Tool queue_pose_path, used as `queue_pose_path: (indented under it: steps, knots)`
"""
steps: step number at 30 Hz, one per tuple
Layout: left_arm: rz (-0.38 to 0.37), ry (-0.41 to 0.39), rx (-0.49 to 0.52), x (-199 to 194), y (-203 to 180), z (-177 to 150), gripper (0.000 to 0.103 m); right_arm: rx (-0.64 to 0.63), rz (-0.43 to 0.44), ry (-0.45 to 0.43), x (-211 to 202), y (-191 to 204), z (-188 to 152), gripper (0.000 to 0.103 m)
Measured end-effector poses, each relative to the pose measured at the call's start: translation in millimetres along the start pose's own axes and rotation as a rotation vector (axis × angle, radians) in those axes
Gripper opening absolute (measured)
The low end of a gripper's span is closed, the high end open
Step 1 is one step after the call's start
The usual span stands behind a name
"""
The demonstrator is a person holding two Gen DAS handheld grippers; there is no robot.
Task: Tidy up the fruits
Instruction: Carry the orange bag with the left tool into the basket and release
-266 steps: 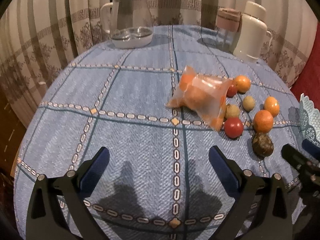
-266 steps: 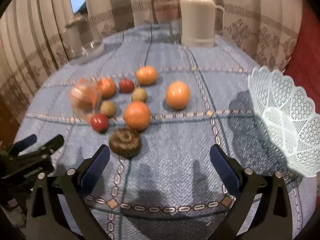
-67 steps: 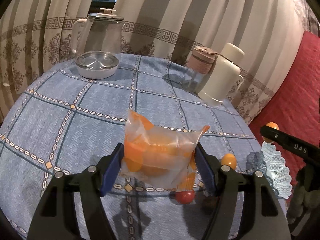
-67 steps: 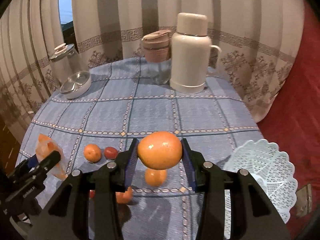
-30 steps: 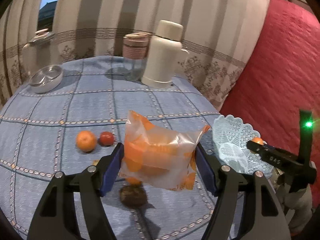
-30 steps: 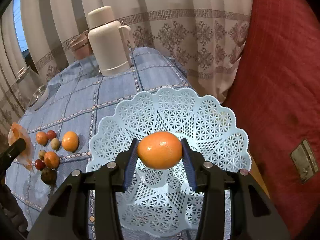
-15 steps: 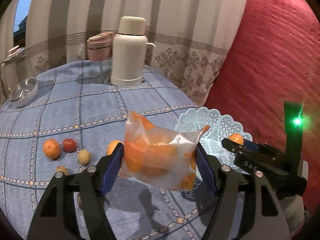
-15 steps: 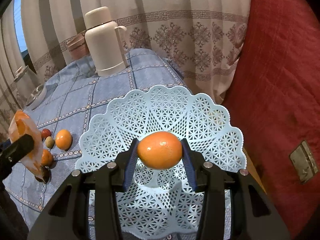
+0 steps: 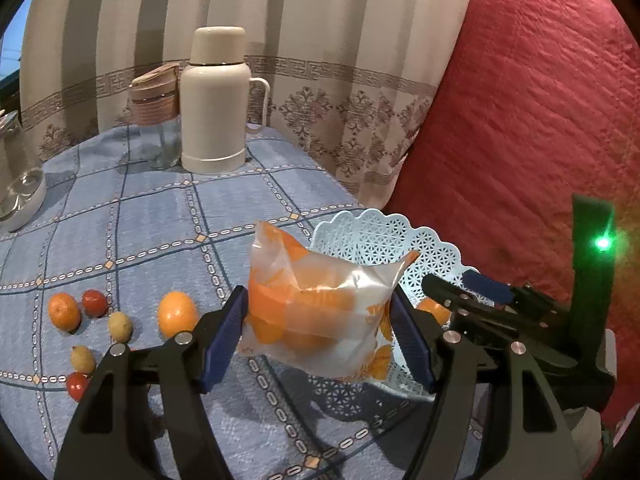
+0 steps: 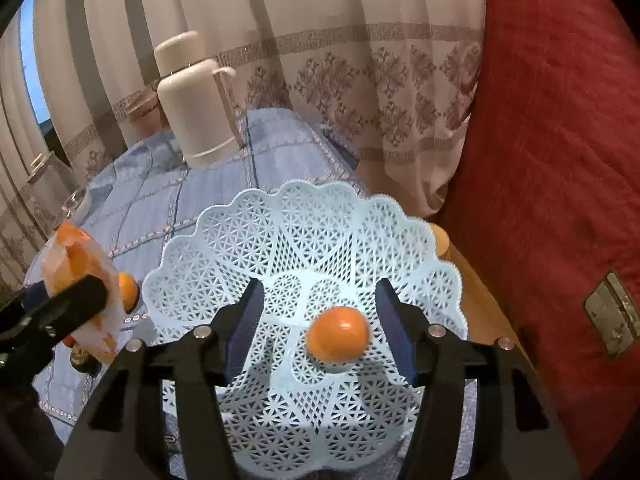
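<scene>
My left gripper (image 9: 320, 332) is shut on a clear plastic bag of oranges (image 9: 320, 312) and holds it above the table, beside the pale blue lattice basket (image 9: 372, 236). My right gripper (image 10: 320, 328) is open over the basket (image 10: 280, 232). An orange (image 10: 338, 339) lies loose in the basket between its fingers, touching neither. In the left wrist view that orange (image 9: 434, 309) shows behind the right gripper (image 9: 452, 286). The bag (image 10: 78, 264) shows at the left of the right wrist view.
Loose fruit lies on the blue checked tablecloth (image 9: 152, 216): a large orange (image 9: 177, 314), a smaller orange (image 9: 64, 311), red fruits (image 9: 95, 303) and tan ones (image 9: 120, 326). A cream thermos (image 9: 214, 100) and a glass jar (image 9: 158, 120) stand at the back. A red quilted surface (image 10: 560, 140) lies right.
My right gripper has opened and dropped the orange into the basket. My left gripper has carried the bag further right, up to the basket.
</scene>
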State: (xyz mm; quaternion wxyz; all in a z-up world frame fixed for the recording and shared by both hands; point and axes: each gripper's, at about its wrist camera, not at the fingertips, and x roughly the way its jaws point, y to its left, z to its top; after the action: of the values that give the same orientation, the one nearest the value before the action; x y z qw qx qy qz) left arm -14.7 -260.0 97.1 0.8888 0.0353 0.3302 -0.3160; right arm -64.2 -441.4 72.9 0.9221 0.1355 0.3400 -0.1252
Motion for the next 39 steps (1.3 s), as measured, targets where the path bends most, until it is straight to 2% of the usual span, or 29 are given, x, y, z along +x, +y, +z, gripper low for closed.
queue_pose_path:
  steps: [16, 26, 37, 39]
  knots:
    - [-0.048, 0.028, 0.025, 28, -22, 9, 0.070, 0.024, -0.075, -0.081, -20, -15, 9, 0.060]
    - [-0.040, 0.070, 0.048, 51, -30, 2, 0.071, 0.039, -0.081, -0.086, -21, -21, 10, 0.060]
    - [-0.040, 0.083, 0.078, 57, -35, -2, 0.072, 0.076, -0.090, -0.097, -26, -33, 13, 0.060]
    - [-0.038, 0.084, 0.078, 56, -35, -2, 0.078, 0.076, -0.089, -0.097, -26, -33, 13, 0.060]
